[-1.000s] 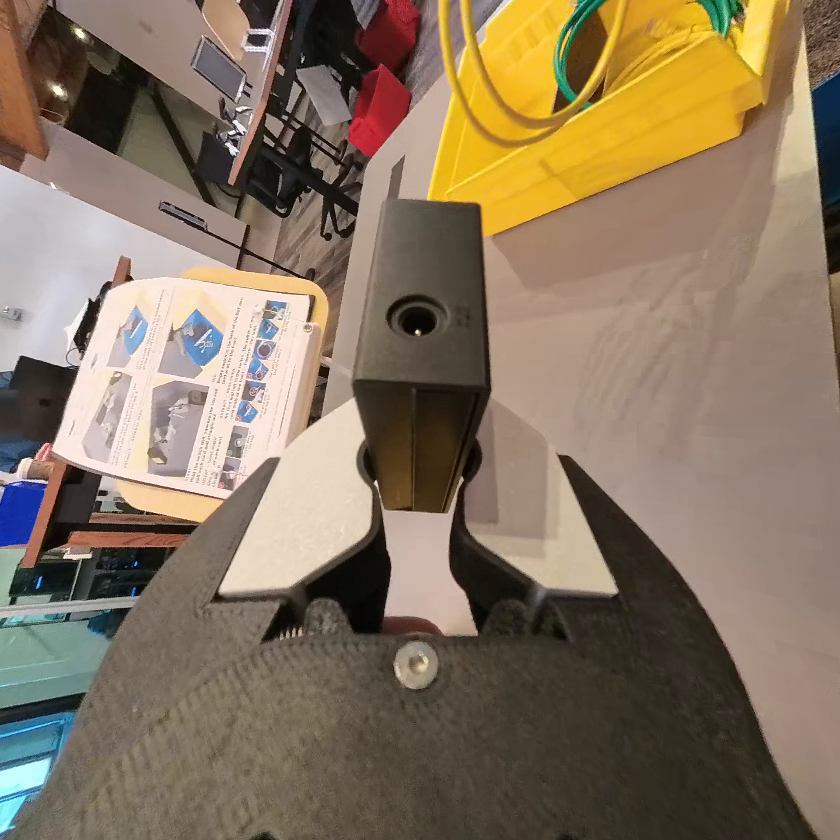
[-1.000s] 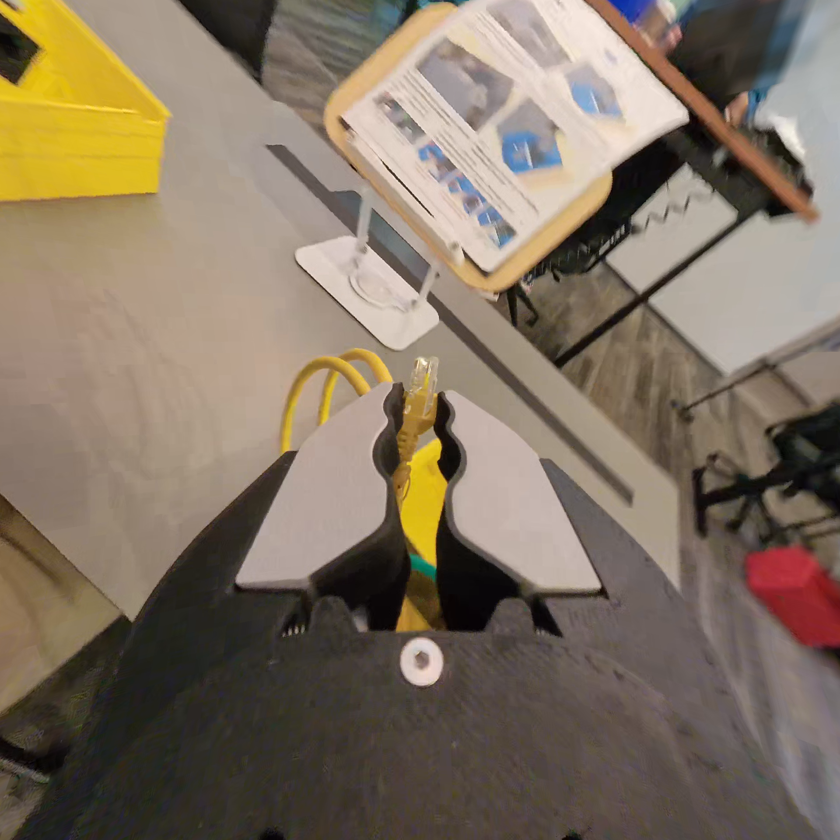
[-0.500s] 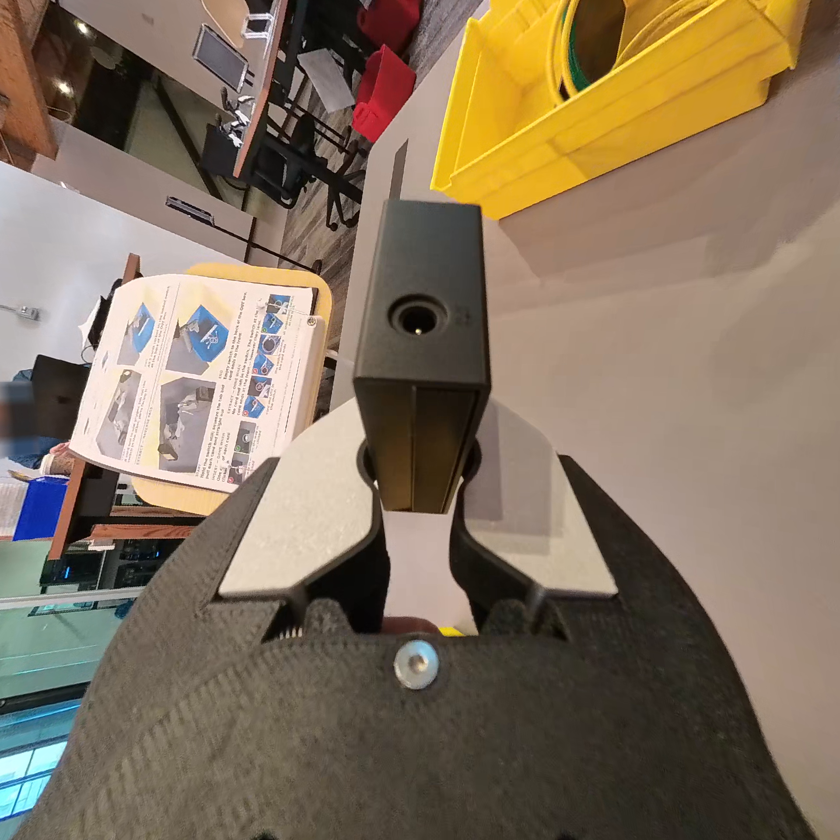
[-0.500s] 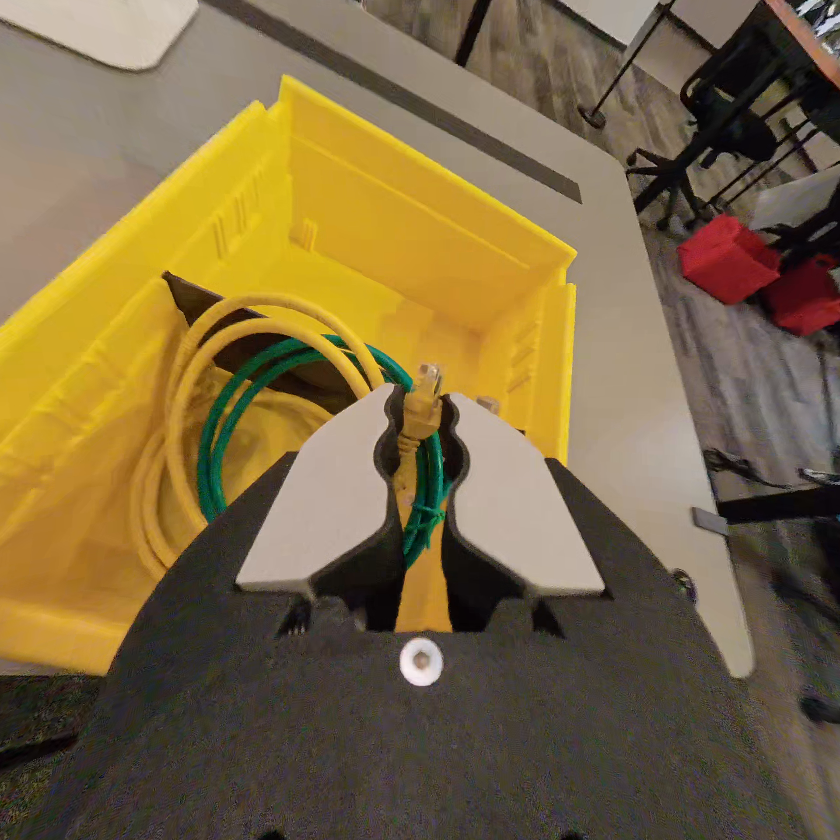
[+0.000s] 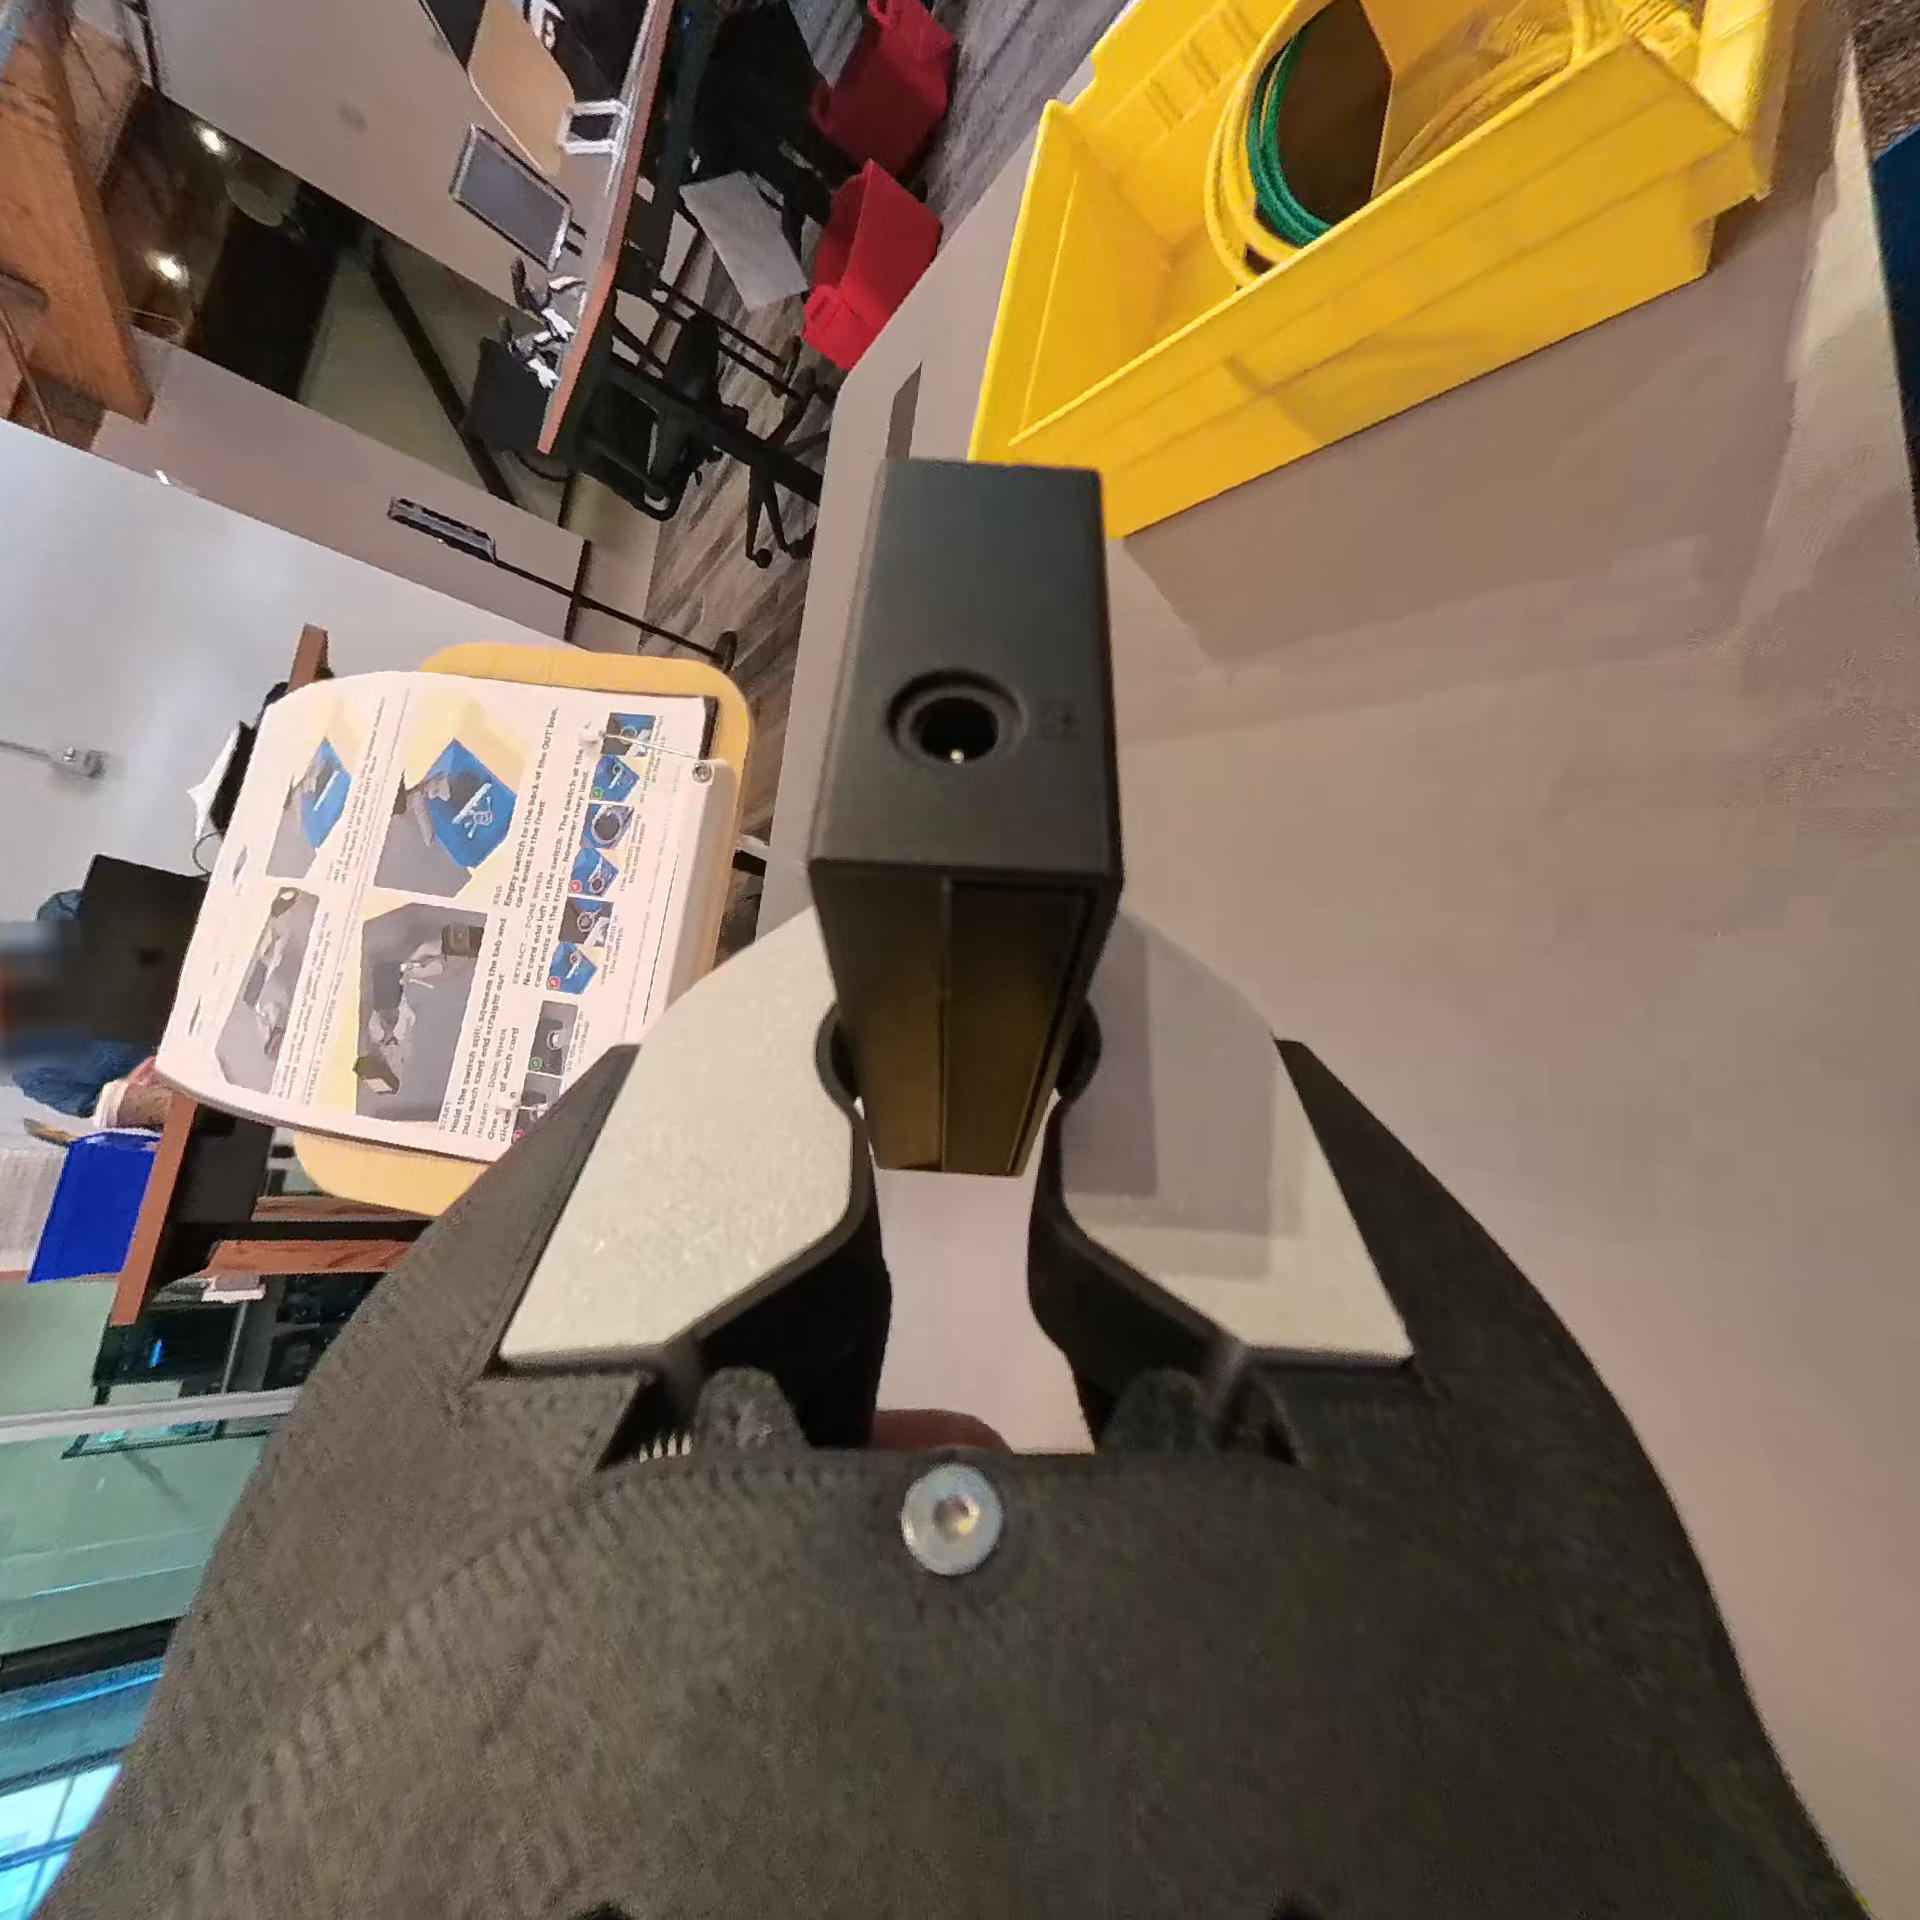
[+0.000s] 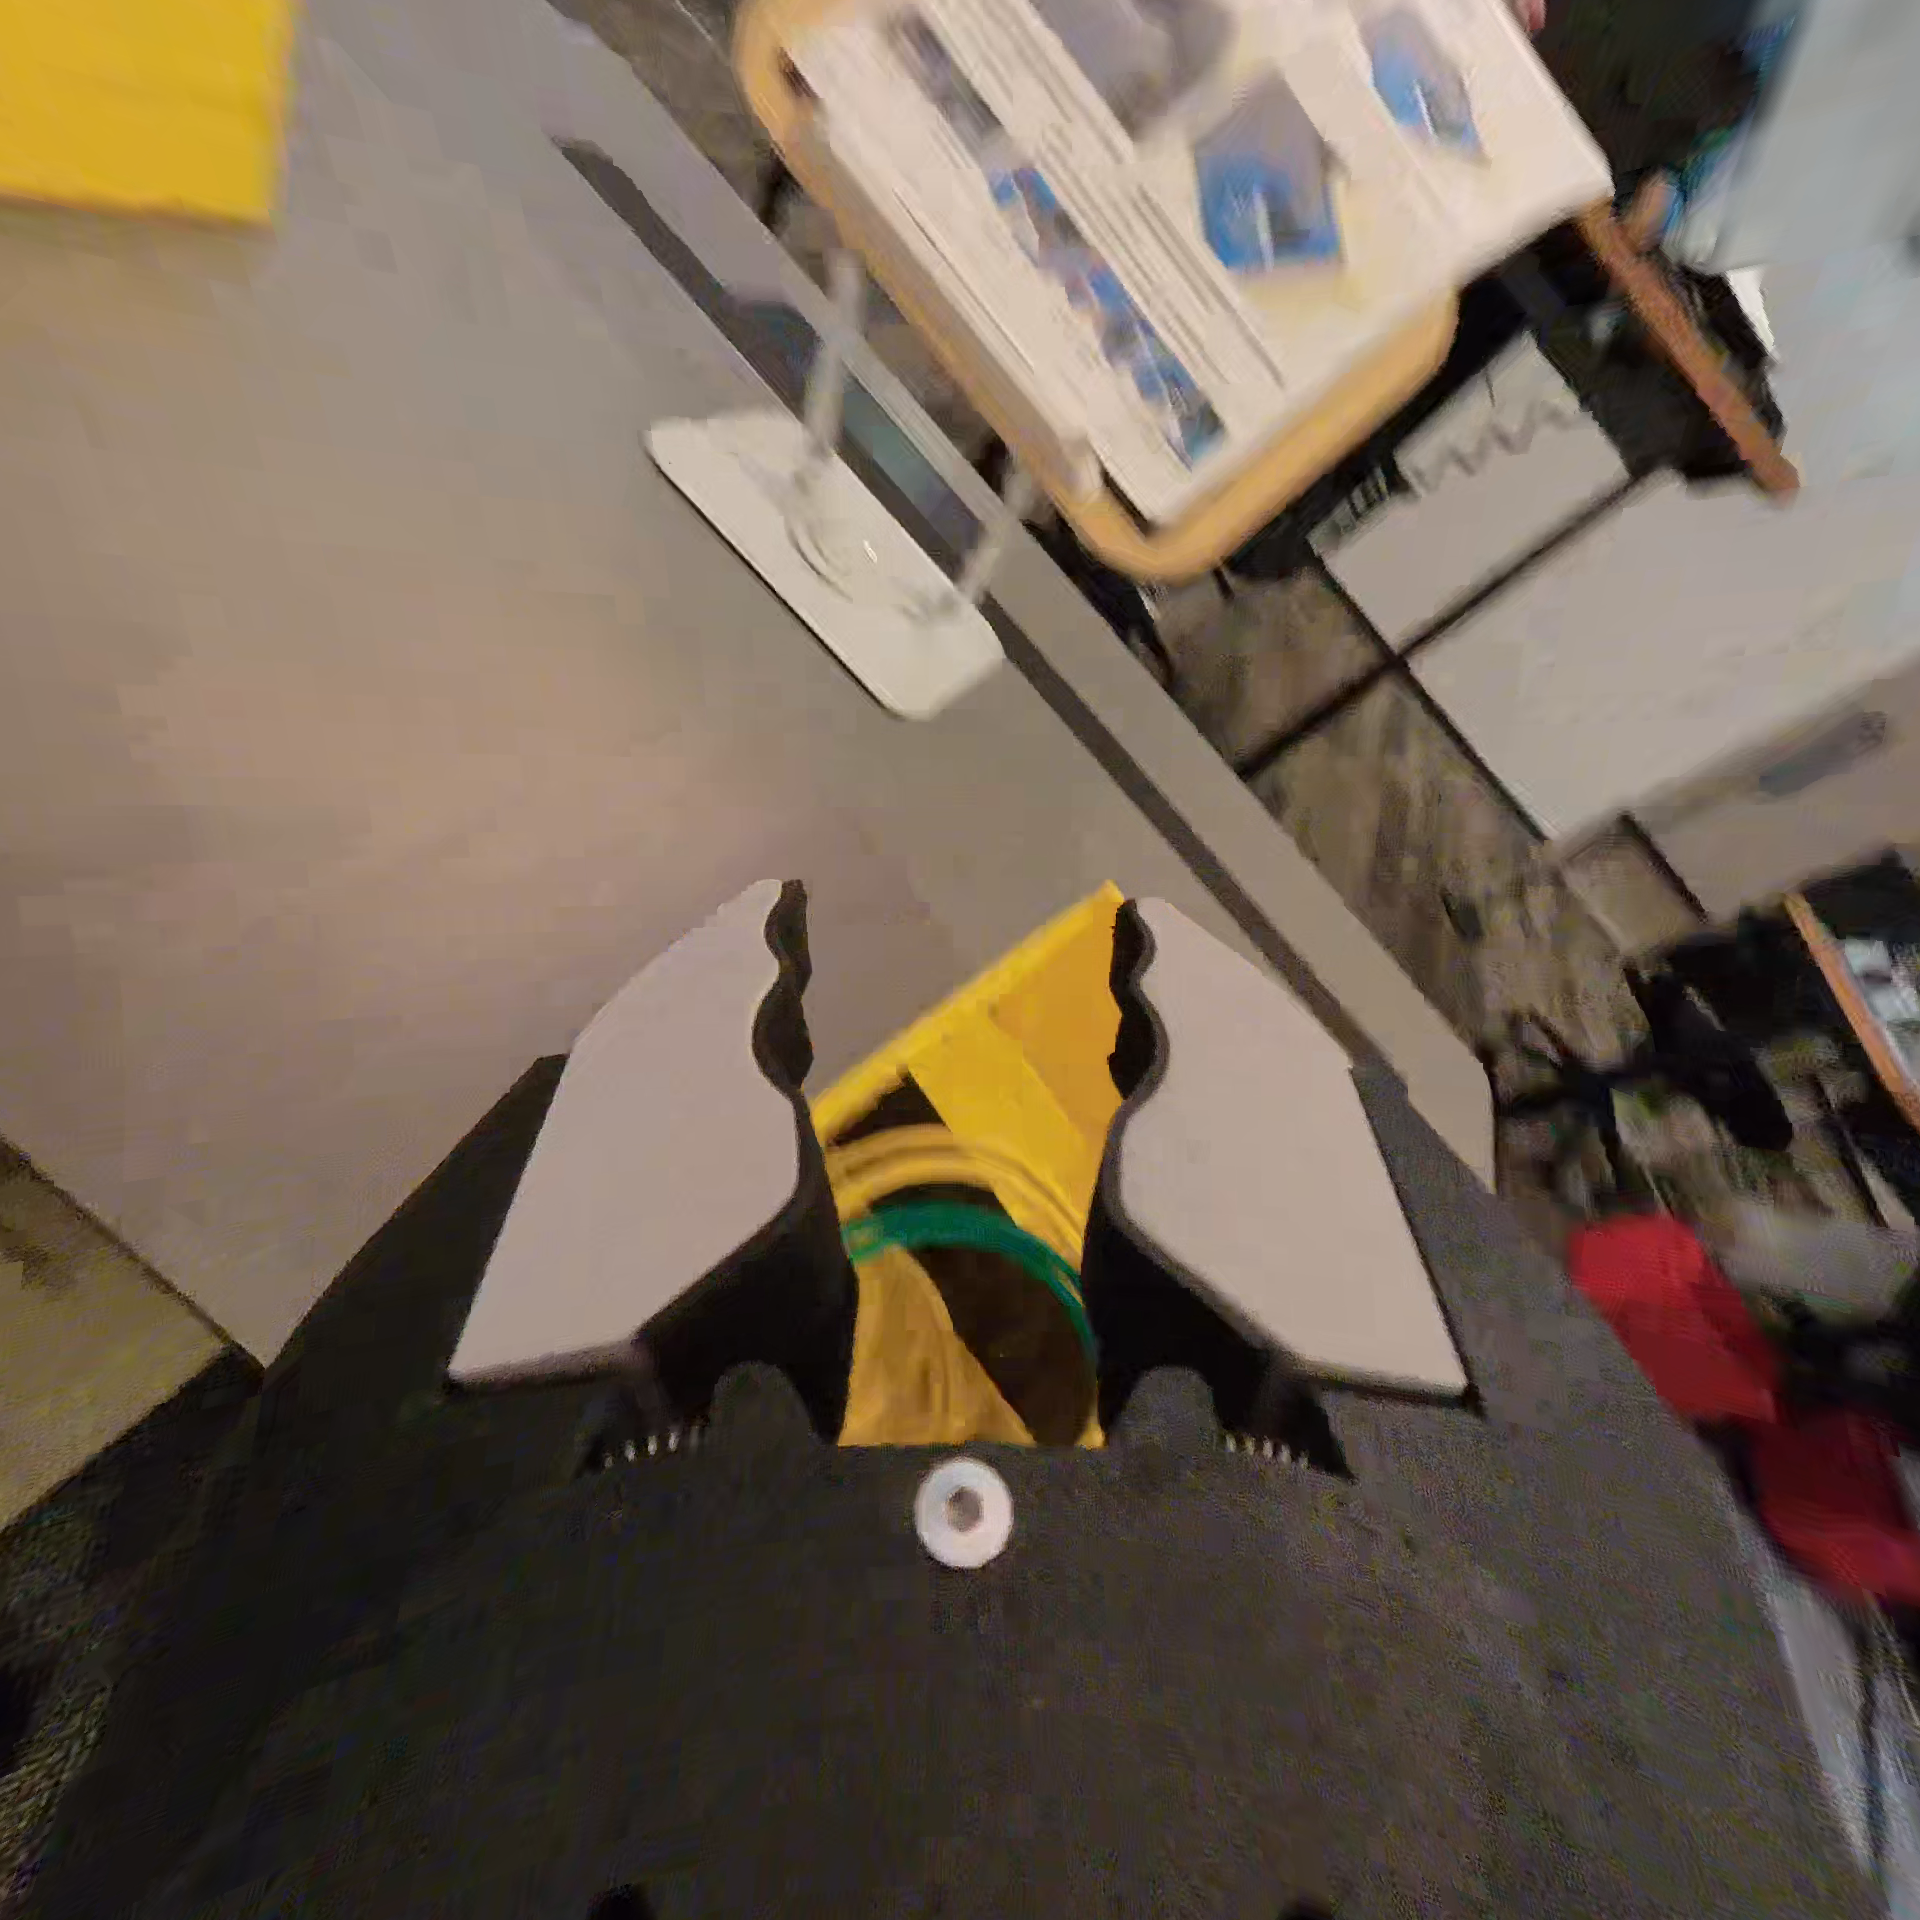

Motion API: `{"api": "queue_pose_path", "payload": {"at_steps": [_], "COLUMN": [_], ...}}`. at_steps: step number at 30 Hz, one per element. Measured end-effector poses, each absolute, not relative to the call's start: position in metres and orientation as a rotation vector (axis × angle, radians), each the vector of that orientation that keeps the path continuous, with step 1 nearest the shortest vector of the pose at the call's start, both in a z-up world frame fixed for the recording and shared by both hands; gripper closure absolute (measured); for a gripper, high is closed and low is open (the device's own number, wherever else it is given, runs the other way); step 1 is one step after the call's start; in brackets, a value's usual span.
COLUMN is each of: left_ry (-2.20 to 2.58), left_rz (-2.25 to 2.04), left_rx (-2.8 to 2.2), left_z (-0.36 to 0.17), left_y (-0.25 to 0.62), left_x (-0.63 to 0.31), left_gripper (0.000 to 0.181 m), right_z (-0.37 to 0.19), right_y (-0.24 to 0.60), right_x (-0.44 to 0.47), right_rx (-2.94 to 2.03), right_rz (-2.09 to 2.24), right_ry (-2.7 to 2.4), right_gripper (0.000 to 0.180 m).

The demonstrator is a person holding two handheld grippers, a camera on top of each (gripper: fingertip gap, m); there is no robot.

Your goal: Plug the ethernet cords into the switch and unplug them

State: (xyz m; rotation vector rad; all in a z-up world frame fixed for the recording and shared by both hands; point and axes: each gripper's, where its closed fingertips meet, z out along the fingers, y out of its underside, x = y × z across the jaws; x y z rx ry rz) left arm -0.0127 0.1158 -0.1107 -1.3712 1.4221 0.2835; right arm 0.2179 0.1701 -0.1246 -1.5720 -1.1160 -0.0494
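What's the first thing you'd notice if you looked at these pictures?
The black switch stands out first, pinched in the left gripper right in the middle of its view. Next comes the bright yellow bin at the table's far end, with yellow and green cords coiled inside. The right gripper hangs open and empty.

Instruction sheet (image 5: 436,914) on stand (image 6: 831,561); grey table (image 5: 1507,935); red bins (image 5: 873,260) on floor.

The left gripper (image 5: 956,1039) is squeezing its two grey fingers (image 5: 727,1122) tight on the black switch (image 5: 966,790), which is sticking out past the tips. The right gripper (image 6: 961,935) is holding its fingers (image 6: 665,1143) wide apart, with nothing between them.
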Motion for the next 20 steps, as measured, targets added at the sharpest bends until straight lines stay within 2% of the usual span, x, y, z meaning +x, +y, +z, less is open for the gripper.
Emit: {"api": "queue_pose_path", "payload": {"at_steps": [5,9,11,13,17,20], "left_ry": [1.456,1.502,1.525,1.531,1.534,1.523], "left_rz": [0.276,0.297,0.303,0.297,0.267,0.341], "left_rx": [-1.360,-1.354,-1.351,-1.352,-1.353,-1.394], "left_z": [-0.116,-0.122,-0.126,-0.128,-0.127,-0.125], "left_y": [0.109,0.105,0.103,0.102,0.100,0.107], "left_x": [-0.004,0.000,0.001,0.003,0.005,-0.007], "left_gripper": [0.151,0.151,0.151,0.151,0.150,0.133], "right_z": [-0.095,-0.088,-0.093,-0.099,-0.100,-0.089], "right_y": [0.091,0.060,0.060,0.065,0.064,0.072], "right_x": [0.073,0.016,0.002,-0.003,-0.002,0.017], "right_rx": [-1.072,-0.842,-0.810,-0.815,-0.852,-0.894], "right_rz": [0.055,0.020,-0.037,-0.099,-0.058,-0.066], "right_ry": [-1.513,-1.620,-1.683,-1.723,-1.721,-1.671], "right_gripper": [0.125,0.130,0.137,0.151,0.153,0.153]}}
